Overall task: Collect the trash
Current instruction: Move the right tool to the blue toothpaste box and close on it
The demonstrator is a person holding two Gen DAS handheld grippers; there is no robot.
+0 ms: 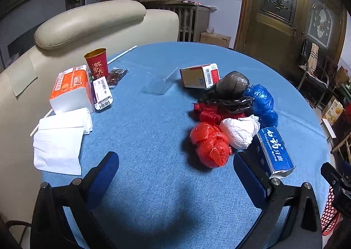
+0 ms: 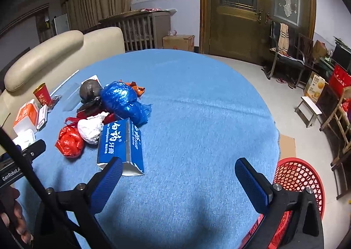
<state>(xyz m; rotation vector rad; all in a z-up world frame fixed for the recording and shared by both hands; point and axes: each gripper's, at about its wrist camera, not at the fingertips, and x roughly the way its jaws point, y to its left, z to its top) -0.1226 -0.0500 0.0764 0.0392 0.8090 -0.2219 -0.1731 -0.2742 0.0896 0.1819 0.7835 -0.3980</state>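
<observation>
A heap of trash lies on the blue tablecloth (image 1: 153, 130): a red plastic bag (image 1: 209, 144) (image 2: 69, 141), a white crumpled bag (image 1: 239, 131) (image 2: 90, 127), a blue bag (image 1: 262, 104) (image 2: 122, 100), a black bag (image 1: 230, 91) (image 2: 90, 91) and a blue toothpaste box (image 1: 274, 150) (image 2: 120, 145). My left gripper (image 1: 175, 161) hangs open over bare cloth, the red bag just ahead between its fingers. My right gripper (image 2: 178, 166) is open too, its left finger right in front of the toothpaste box's end. A red mesh basket (image 2: 300, 181) (image 1: 329, 211) stands off the table's right edge.
At the left lie white napkins (image 1: 59, 139), an orange tissue pack (image 1: 70, 88), a red paper cup (image 1: 97, 63), a labelled packet (image 1: 102, 93), a clear plastic lid (image 1: 158, 85) and a small carton (image 1: 199, 75). A beige sofa (image 1: 87, 22) backs the table. Chairs and boxes (image 2: 316, 86) stand right.
</observation>
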